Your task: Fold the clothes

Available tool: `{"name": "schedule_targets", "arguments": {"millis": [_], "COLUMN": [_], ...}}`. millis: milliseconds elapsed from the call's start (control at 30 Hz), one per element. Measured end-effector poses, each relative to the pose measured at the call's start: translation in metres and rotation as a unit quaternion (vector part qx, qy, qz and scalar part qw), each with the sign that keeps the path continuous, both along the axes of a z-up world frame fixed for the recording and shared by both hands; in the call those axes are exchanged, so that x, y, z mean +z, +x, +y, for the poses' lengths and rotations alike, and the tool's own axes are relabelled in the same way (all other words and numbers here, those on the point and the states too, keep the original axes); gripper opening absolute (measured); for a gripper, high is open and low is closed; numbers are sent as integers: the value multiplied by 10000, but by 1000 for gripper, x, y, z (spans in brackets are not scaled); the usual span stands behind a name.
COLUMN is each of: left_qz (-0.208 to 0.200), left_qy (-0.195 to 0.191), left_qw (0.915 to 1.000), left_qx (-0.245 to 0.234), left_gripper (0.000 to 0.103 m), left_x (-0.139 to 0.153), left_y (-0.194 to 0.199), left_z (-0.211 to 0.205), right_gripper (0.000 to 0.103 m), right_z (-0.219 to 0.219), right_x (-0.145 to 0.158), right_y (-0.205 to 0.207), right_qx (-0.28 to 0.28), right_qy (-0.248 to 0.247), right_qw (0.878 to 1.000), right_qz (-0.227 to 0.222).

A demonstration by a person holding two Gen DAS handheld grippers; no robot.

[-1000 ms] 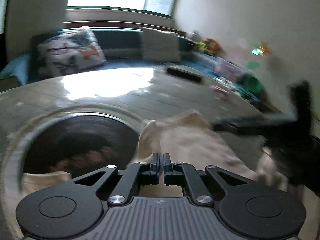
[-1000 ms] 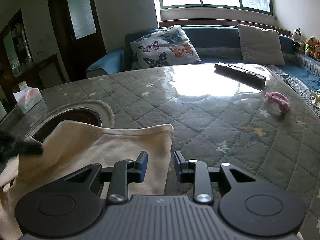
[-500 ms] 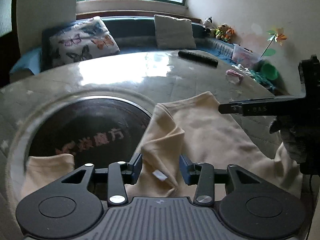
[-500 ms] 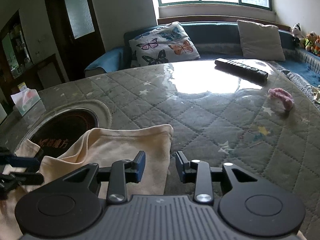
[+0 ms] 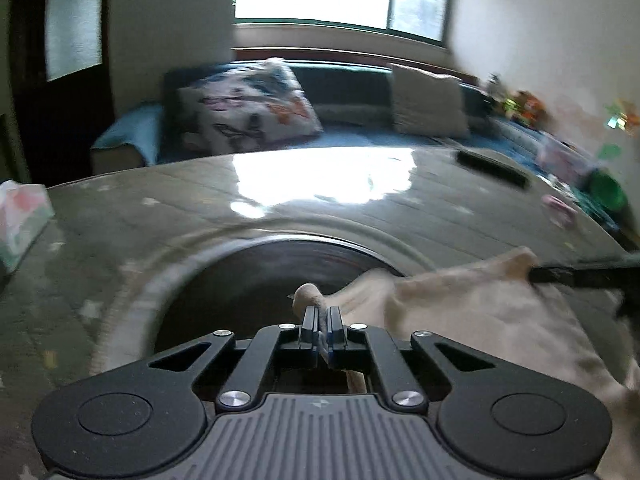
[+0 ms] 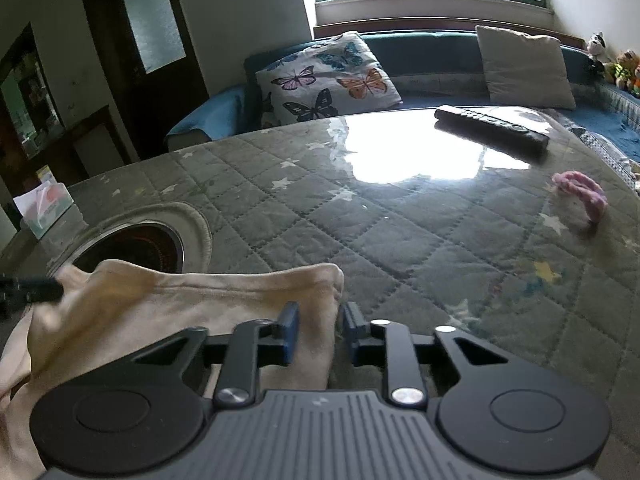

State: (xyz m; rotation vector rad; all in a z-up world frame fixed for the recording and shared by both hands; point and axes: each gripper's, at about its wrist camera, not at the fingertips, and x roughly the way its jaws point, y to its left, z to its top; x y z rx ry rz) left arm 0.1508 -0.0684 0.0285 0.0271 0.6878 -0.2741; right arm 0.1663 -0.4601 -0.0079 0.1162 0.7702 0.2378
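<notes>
Left gripper [image 5: 321, 316] low over table, jaws pressed together, pinching bunched fold of cream garment [image 5: 480, 312]; view blurred. Right gripper [image 6: 318, 320] level, jaws spread, straddling garment's right edge [image 6: 316, 320], whether pads touch cloth unclear. Garment lies on quilted grey table cover [image 6: 400, 240], partly over round dark recess [image 6: 136, 246]. Beyond: remote [image 6: 492, 128], pink item [image 6: 580, 196], tissue box [image 6: 46, 210], butterfly pillow [image 6: 328, 80]. No legible writing.

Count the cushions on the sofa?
2. Butterfly-print cushion at the sofa's left end; plain beige cushion toward its right. The right end is cropped, so more may be hidden.
</notes>
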Motion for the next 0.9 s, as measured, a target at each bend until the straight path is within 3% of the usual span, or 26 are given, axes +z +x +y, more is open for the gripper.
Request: {"name": "schedule_targets", "arguments": {"millis": [67, 300, 433, 533, 700, 800, 900], "left_qz": [14, 23, 96, 196, 279, 190, 91], "left_qy": [13, 104, 87, 113, 131, 133, 128], "left_qw": [9999, 9993, 9988, 9984, 9981, 9986, 9993], "left_qx": [112, 351, 470, 524, 526, 486, 346], "left_gripper": [4, 4, 4, 4, 9, 9, 18], "left_x": [-2, -9, -14, -18, -16, -5, 7], "left_y": [7, 30, 45, 50, 46, 34, 16], "left_z": [6, 20, 26, 27, 29, 27, 20], "right_gripper": [4, 4, 4, 9, 12, 25, 29], "right_z": [5, 23, 33, 38, 37, 39, 43], "right_x": [0, 9, 5, -5, 8, 19, 28], "right_y": [5, 27, 45, 55, 46, 29, 6], "right_qx": [24, 64, 87, 77, 173, 344, 602], "right_qy": [-90, -283, -367, -448, -479, -501, -514], "right_qw": [9999, 9990, 9989, 9989, 9985, 9978, 9963], "right_qz": [-43, -338, -290, -144, -198, -274, -331]}}
